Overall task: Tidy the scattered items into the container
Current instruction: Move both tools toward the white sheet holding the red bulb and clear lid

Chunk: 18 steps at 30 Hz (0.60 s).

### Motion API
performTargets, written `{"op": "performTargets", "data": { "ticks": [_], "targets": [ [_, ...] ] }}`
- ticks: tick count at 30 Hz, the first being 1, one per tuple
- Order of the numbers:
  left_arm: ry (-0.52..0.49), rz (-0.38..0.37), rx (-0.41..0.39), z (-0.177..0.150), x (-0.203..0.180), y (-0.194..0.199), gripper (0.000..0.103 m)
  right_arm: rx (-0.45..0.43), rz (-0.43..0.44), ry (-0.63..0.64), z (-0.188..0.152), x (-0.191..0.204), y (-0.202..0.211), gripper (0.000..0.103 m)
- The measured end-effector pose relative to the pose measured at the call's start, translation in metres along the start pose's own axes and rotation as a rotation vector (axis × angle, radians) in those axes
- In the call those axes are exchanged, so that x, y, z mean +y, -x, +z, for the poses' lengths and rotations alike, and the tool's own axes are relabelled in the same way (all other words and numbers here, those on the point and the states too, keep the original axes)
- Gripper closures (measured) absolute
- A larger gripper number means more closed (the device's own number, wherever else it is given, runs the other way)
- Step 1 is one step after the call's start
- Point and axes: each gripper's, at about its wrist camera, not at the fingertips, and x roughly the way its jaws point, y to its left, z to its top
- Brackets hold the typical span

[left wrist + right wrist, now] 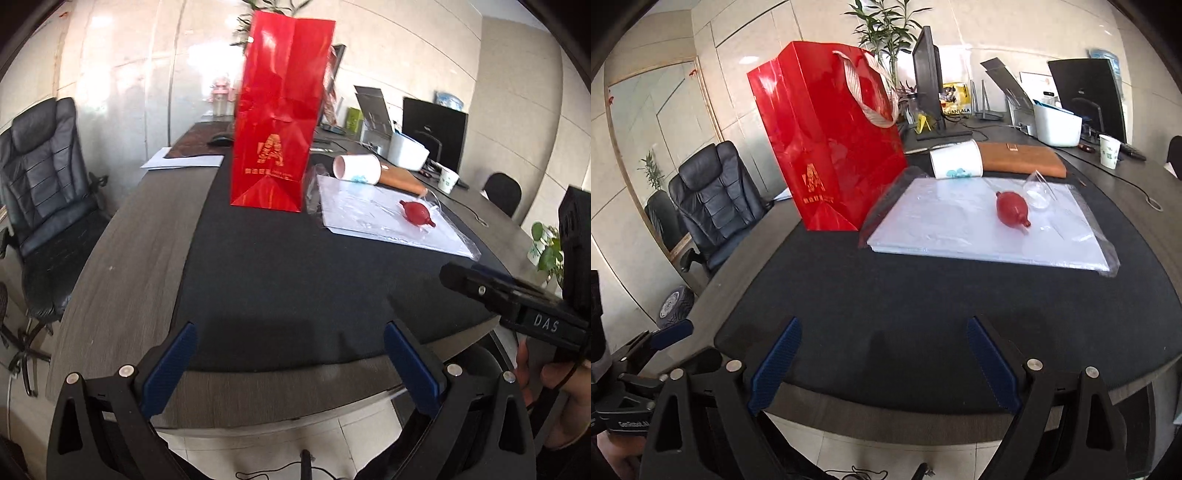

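Left wrist view: the left gripper (290, 341) is seen with blue-padded fingers (171, 363) spread and nothing between them; the right gripper (884, 338) is likewise spread and empty. Beyond, on the dark-matted bench (923, 295), a red rubber bulb blower (1012, 210) is laid on a white plastic-wrapped pad (945, 229), beside an upright glossy red paper bag (827, 147).

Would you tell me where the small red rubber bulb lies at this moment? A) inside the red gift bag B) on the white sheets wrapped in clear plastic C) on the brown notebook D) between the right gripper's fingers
B: the red rubber bulb rests on the plastic-wrapped white sheets, beside the upright red gift bag.
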Motion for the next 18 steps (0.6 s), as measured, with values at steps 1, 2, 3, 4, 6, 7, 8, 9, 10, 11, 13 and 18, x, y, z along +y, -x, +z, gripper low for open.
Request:
{"op": "performTargets", "data": {
  "ticks": [1,2,3,4,6,7,8,9,10,11,13,18],
  "targets": [
    [0.004,0.001,-0.004,-0.002,0.0,0.001,0.0,0.002,-0.002,-0.002,-0.002,0.0,0.0,0.009],
    [0.006,0.001,-0.004,-0.003,-0.001,0.001,0.0,0.0,-0.003,-0.003,-0.004,0.0,0.002,0.009],
    [0.007,-0.001,-0.003,-0.004,-0.002,0.001,0.0,-0.008,-0.002,-0.002,-0.006,0.001,0.004,0.009],
    [0.008,-0.003,-0.006,-0.006,-0.004,0.002,0.0,-0.019,-0.001,0.002,-0.008,0.002,0.007,0.009],
    [0.003,-0.007,-0.01,-0.01,-0.007,0.002,0.0,-0.039,-0.002,0.017,-0.012,0.004,0.01,0.009],
    [-0.002,-0.009,-0.004,-0.012,-0.009,0.0,0.0,-0.045,-0.003,0.023,-0.014,0.005,0.01,0.009],
    [-0.003,-0.014,0.005,-0.013,-0.011,-0.002,0.0,-0.049,0.002,0.023,-0.017,0.005,0.009,0.009],
    [-0.004,-0.025,0.016,-0.015,-0.012,-0.005,0.0,-0.052,0.02,0.015,-0.019,0.004,0.008,0.009],
    [-0.005,-0.038,0.029,-0.017,-0.013,-0.008,0.0,-0.051,0.04,0.002,-0.021,0.003,0.006,0.009],
    [-0.007,-0.051,0.041,-0.019,-0.014,-0.01,0.0,-0.047,0.049,-0.009,-0.023,0.002,0.005,0.009],
    [-0.019,-0.055,0.055,-0.021,-0.018,-0.014,0.0,-0.041,0.05,-0.006,-0.024,0.002,0.002,0.009],
    [-0.032,-0.054,0.064,-0.02,-0.022,-0.019,0.0,-0.034,0.058,-0.007,-0.022,-0.002,-0.002,0.009]
  ]
}}
